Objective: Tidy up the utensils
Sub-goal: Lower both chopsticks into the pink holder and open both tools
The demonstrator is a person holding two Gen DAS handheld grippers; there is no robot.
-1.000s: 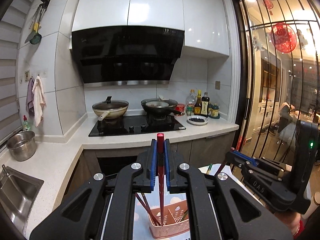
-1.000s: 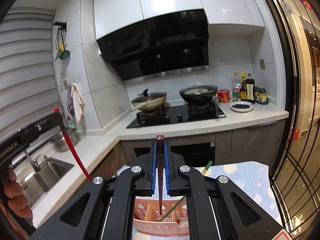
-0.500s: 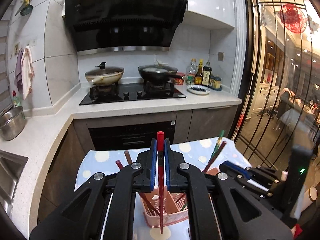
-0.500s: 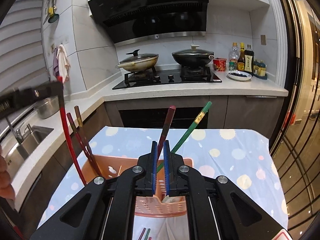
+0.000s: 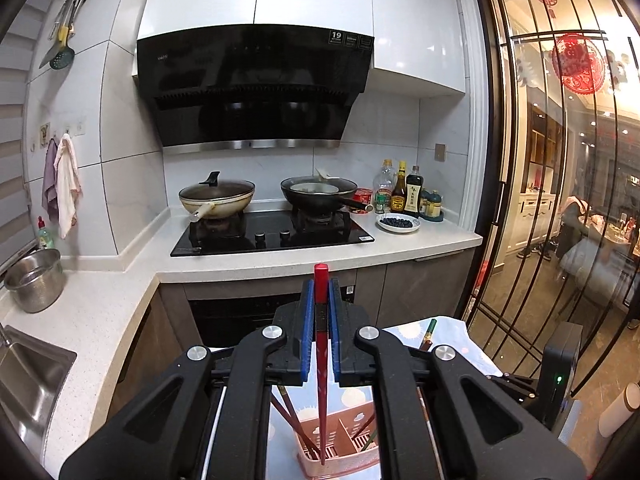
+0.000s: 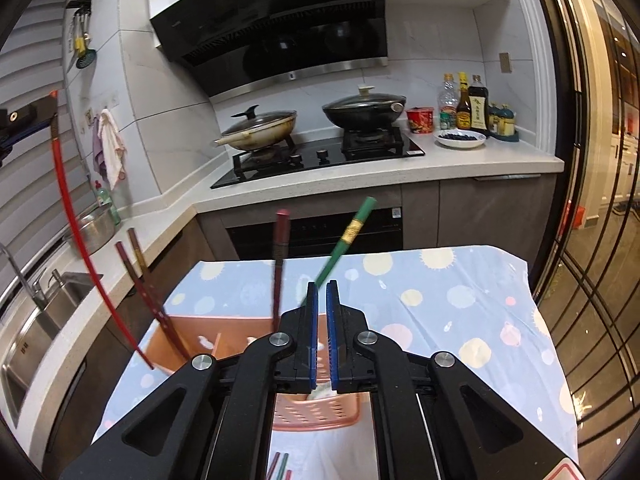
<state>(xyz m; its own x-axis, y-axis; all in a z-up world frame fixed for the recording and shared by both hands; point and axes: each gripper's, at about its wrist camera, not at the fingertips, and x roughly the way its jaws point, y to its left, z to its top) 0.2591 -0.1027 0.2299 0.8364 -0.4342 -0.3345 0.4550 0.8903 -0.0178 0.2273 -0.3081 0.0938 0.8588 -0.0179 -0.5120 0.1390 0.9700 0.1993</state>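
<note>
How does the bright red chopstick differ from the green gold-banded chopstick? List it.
The bright red chopstick is clamped in the left gripper; the green gold-banded chopstick stands free in the pink plastic basket. Red hangs near upright; green leans right. Red is plain; green carries a gold band. Both are slim sticks, tips down.

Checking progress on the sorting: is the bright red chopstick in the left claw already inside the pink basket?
Not yet. The left claw is shut on the bright red chopstick, whose tip hangs just outside the pink slotted plastic basket.
</note>
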